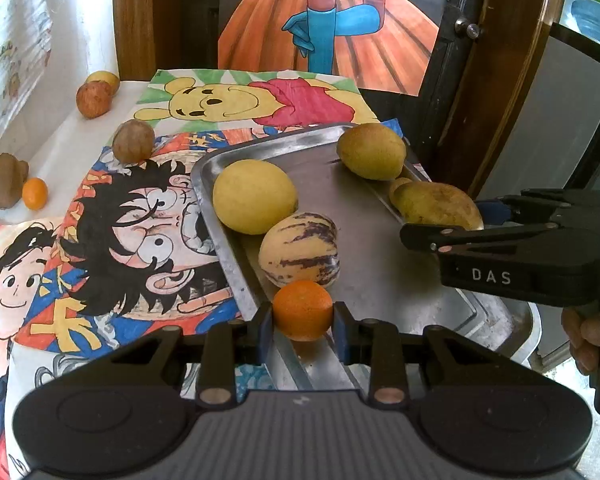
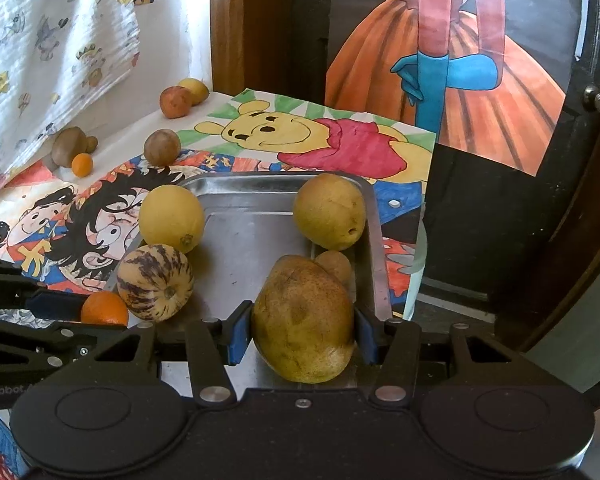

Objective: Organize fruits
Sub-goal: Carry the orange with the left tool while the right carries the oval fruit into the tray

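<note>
My left gripper (image 1: 303,320) is shut on a small orange (image 1: 303,310) over the near corner of the metal tray (image 1: 380,248). Just beyond the orange lie a purple-striped melon (image 1: 299,254) and a yellow lemon (image 1: 255,196). A yellow-green fruit (image 1: 371,151) rests at the tray's far end. My right gripper (image 2: 303,334) is shut on a large spotted mango (image 2: 304,320) above the tray's right side (image 2: 252,232), with a small brown fruit (image 2: 334,266) behind the mango. The left gripper (image 2: 96,316) and its orange (image 2: 104,308) show at the right wrist view's left edge.
Several loose fruits lie at the table's back left: a red apple (image 1: 94,99), a round brown fruit (image 1: 133,141), a bigger brown one (image 1: 4,186) and a tiny orange (image 1: 35,193). Cartoon drawings cover the table. A dark door and wooden frame stand behind.
</note>
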Demonstrator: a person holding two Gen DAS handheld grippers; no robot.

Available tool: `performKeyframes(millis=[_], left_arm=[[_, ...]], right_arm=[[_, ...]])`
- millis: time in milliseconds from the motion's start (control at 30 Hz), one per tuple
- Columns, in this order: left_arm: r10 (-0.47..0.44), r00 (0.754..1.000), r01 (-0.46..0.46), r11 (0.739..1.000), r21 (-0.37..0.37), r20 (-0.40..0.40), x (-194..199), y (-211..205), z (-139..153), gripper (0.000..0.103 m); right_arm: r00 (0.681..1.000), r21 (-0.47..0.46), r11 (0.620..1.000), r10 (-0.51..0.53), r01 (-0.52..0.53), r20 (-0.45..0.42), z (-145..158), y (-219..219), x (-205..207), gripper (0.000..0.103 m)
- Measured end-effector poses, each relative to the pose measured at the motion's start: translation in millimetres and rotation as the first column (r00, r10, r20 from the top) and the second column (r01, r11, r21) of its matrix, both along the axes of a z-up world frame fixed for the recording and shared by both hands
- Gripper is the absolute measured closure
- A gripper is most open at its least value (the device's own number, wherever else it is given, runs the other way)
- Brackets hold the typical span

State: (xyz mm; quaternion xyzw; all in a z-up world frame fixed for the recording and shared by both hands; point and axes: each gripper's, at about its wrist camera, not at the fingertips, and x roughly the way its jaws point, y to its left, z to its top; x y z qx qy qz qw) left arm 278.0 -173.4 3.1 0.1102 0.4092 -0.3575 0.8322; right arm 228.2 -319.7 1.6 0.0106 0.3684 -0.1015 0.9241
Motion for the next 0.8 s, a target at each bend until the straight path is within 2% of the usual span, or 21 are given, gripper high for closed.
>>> performKeyframes(millis=[800], left_arm=[[-0.026,1.000,0.026,0.999,0.044,-0.001,3.2,-10.8,-1.1,0.068]], right_arm=[[1.000,0.026,1.000,0.008,-0.007,-0.016,-4.8,-4.3,1.8,0.049]])
